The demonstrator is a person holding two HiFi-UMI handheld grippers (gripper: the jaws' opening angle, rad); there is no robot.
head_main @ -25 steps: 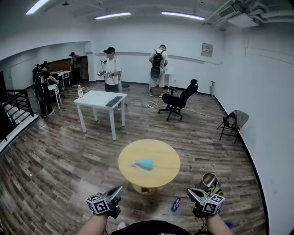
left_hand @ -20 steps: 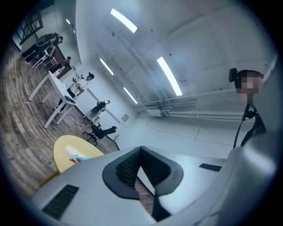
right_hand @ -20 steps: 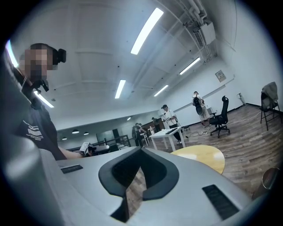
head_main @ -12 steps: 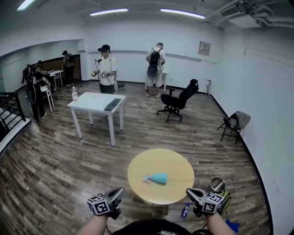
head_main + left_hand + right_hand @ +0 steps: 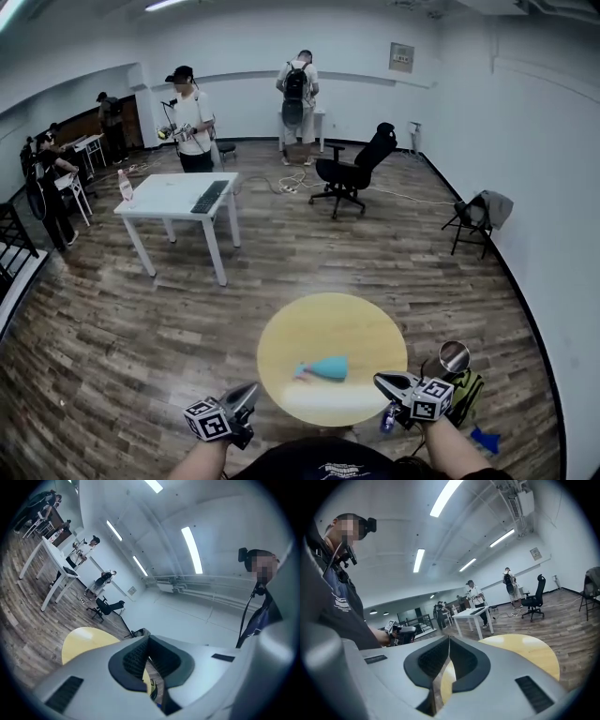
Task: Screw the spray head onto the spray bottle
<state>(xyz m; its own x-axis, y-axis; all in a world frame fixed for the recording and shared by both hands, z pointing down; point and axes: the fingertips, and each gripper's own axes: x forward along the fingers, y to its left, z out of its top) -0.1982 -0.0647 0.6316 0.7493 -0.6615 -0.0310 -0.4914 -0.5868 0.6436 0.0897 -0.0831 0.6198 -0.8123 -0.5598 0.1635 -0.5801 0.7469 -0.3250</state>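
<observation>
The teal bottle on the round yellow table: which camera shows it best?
The head view: the bottle lies on its side, seen from above, on the table. Both gripper views show only part of the yellow tabletop beyond their jaws; I can't make out the bottle there.

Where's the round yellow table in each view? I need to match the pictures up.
Head view: round yellow table at lower centre.
Left gripper view: the table at lower left, beyond the jaws.
Right gripper view: the table at lower right, beyond the jaws.
Shared landmark: black office chair, farther off than the table in all three.
</observation>
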